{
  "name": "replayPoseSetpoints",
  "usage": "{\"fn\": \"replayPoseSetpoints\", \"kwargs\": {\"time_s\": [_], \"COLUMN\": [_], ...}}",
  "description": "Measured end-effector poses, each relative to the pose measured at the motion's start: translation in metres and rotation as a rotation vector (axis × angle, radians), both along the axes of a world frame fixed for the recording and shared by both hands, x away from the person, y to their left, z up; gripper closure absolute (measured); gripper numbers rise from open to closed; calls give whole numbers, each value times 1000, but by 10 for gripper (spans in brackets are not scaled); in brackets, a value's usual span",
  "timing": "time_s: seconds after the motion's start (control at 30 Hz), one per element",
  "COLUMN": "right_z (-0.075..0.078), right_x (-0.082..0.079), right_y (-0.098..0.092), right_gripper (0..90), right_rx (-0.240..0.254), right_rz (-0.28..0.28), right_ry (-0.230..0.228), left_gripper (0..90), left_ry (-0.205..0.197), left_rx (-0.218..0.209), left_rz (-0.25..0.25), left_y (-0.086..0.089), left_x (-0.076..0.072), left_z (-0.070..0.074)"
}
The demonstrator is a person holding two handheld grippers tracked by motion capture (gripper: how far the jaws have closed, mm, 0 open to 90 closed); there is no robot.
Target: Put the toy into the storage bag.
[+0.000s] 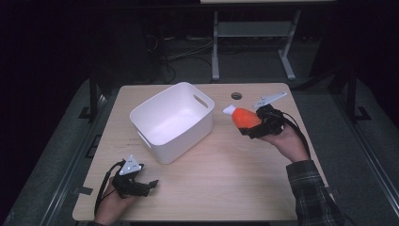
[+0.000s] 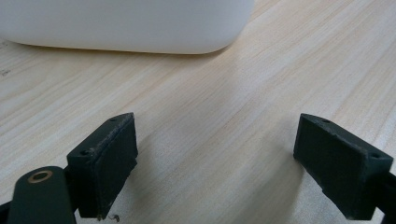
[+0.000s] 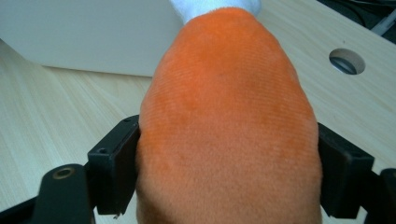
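An orange plush toy [image 1: 244, 117] with a white tip is held above the table to the right of the white bin [image 1: 172, 120]. My right gripper [image 1: 251, 126] is shut on it; in the right gripper view the orange plush toy [image 3: 229, 130] bulges between both jaws, white tip pointing toward the white bin [image 3: 84, 32]. My left gripper [image 1: 149, 184] rests low near the table's front left corner, open, with nothing between its fingers. In the left gripper view, the left gripper [image 2: 217, 163] stands over bare wood, with the white bin [image 2: 126, 23] just ahead.
The wooden table [image 1: 226, 174] has a round cable hole [image 1: 236, 95] at its back right. The bin looks empty inside. Beyond the table stand a metal desk frame [image 1: 254, 33] and cables on the dark floor.
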State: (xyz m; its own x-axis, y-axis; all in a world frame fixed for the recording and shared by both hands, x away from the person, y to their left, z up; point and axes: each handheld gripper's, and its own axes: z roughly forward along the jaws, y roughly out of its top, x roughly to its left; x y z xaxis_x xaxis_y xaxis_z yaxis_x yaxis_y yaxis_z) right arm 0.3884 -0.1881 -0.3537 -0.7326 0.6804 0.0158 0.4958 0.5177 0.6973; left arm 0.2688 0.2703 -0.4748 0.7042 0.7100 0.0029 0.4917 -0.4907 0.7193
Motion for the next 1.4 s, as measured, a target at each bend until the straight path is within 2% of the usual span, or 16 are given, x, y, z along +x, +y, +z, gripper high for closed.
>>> {"fn": "replayPoseSetpoints", "kwargs": {"time_s": [0.3, 0.5, 1.07, 1.4], "right_z": [15, 23, 34, 38], "right_x": [1, 3, 7, 11], "right_y": [7, 14, 35, 53], "right_gripper": [208, 208, 208, 208], "right_rx": [26, 23, 20, 16], "right_rz": [25, 41, 88, 126], "right_ry": [-16, -25, -30, -41], "left_gripper": [126, 126, 126, 126], "left_ry": [0, -1, -1, -1], "left_rx": [1, 1, 2, 2], "left_rz": [0, 0, 0, 0], "left_y": [0, 0, 0, 0], "left_x": [0, 0, 0, 0], "left_z": [0, 0, 0, 0]}}
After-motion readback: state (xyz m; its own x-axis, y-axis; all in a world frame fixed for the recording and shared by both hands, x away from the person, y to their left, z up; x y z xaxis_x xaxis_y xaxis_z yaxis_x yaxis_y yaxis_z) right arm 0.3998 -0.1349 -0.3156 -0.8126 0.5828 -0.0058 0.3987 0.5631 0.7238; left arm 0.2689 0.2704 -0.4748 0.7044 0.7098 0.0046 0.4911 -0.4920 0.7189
